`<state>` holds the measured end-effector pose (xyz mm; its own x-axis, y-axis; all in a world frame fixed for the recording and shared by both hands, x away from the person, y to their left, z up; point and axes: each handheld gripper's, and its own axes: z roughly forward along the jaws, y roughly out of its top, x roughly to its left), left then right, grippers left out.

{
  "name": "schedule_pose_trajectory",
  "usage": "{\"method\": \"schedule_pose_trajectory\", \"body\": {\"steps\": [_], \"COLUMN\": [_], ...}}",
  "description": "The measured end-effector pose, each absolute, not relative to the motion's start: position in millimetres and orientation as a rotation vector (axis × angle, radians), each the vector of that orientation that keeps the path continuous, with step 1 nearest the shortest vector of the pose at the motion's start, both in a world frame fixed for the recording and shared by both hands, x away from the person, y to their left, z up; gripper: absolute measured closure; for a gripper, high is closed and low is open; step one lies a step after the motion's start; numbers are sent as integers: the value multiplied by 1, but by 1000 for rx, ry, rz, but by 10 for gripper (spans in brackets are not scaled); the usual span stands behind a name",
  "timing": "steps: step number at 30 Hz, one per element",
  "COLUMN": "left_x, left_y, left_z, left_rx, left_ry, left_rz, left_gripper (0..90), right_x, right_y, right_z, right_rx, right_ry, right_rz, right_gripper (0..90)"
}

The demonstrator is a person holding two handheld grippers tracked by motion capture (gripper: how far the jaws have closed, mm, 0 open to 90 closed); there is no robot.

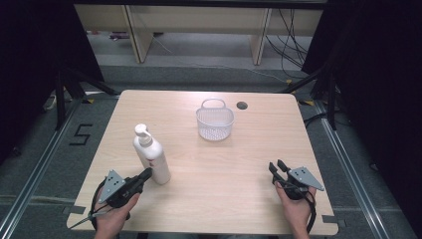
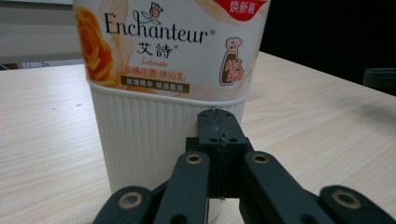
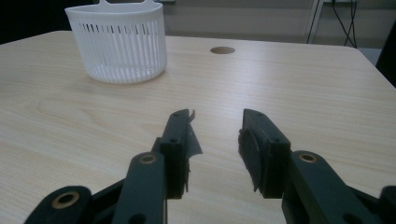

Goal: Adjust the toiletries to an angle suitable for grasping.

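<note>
A white pump bottle (image 1: 152,157) with an orange rose label stands upright on the left of the wooden table (image 1: 224,169). My left gripper (image 1: 147,173) points at its base from the near left. In the left gripper view the two jaws (image 2: 218,116) are pressed together with nothing between them, right in front of the ribbed lower part of the bottle (image 2: 154,135); I cannot tell if they touch it. At the near right, my right gripper (image 1: 276,165) rests low over the table. Its jaws (image 3: 215,121) stand a little apart, and bare wood shows in the gap.
A small white slotted basket (image 1: 215,130) with a handle sits at the table's far middle, and looks empty in the right gripper view (image 3: 116,51). A round cable hole (image 1: 242,105) lies just right of it. Dark curtains and stand legs flank the table.
</note>
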<state>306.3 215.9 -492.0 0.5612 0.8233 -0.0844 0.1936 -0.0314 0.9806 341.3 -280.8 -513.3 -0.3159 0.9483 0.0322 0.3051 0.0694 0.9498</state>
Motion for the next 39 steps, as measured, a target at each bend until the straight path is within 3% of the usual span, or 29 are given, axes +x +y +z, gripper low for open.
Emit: {"method": "schedule_pose_trajectory", "body": {"steps": [39], "left_x": [336], "left_y": [185], "left_z": [-491], "left_rx": [1566], "left_ry": [884], "left_rz": [643], "left_gripper": [898], "right_x": [340], "right_y": [-278], "right_z": [-514], "right_rx": [1288], "right_ry": [1692], "right_rz": [1282], "right_gripper": [618]}}
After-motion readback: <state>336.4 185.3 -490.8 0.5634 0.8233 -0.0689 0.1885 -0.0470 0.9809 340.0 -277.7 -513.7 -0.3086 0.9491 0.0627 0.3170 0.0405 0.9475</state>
